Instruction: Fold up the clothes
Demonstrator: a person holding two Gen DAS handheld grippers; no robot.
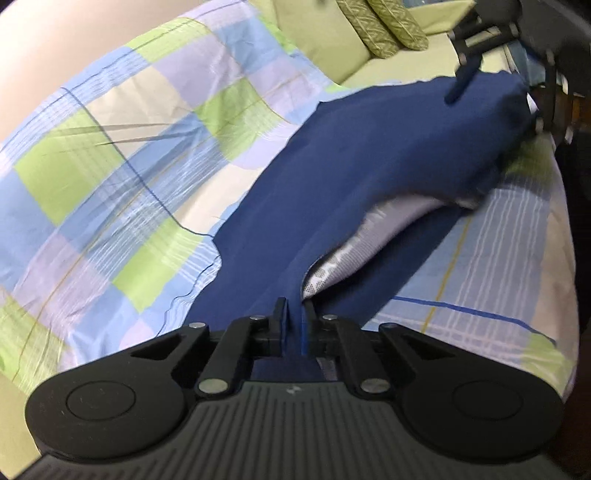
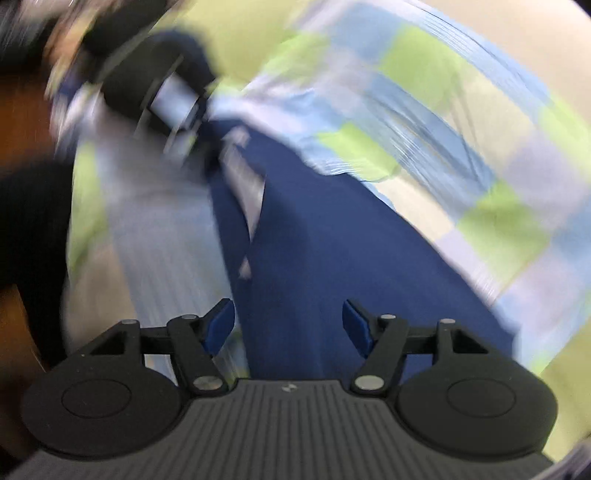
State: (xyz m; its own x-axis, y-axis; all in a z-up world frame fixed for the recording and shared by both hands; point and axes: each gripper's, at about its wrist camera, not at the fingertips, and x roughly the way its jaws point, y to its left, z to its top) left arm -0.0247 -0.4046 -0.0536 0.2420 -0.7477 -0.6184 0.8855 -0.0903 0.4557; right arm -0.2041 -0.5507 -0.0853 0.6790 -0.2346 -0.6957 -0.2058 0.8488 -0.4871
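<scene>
Lying on checked blue-green bedsheet [image 1: 110,155]: one navy blue fabric garment [image 1: 369,158] | two green patterned cushions [image 1: 384,27] behind | left hand-held gripper [image 1: 294,314] pinching garment | right hand-held gripper [image 2: 288,325] wide, nothing gripped

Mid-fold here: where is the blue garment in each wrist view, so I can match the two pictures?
Left wrist: the blue garment runs from bottom centre, pinched in the left hand-held gripper, up to the upper right.
Right wrist: it fills the centre, blurred, passing between the open right hand-held gripper.
Shared landmark: the checked bedsheet beneath it.
</scene>
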